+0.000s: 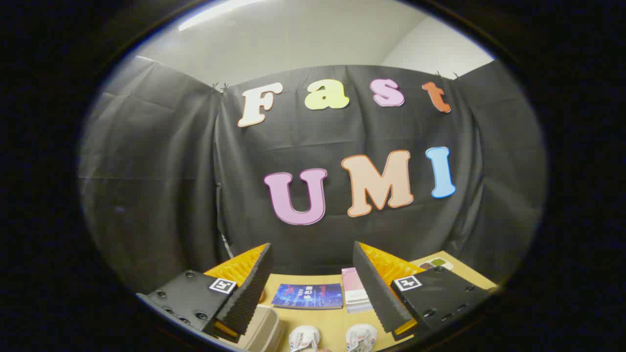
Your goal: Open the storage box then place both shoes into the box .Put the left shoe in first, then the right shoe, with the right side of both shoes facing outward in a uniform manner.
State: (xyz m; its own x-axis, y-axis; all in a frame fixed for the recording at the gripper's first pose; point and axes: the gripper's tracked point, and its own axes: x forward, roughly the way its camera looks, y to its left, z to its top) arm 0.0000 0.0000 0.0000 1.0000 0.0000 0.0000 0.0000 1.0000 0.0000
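Gripper (313, 274) raised above bench (327, 322), jaws wide apart, nothing between them | two white shoes (332, 338) side by side on bench, low between the fingers, partly cut off | beige storage box (266, 332) beside left finger, lid state unclear | blue booklet (308, 296) and pink stack (354, 291) beyond shoes, before the black cloth wall

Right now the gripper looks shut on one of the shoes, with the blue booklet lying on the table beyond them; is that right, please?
Not quite: the gripper is open and holds nothing. In the gripper view its fingers stand wide apart, and both shoes lie untouched between them. The blue booklet does lie on the table beyond them.
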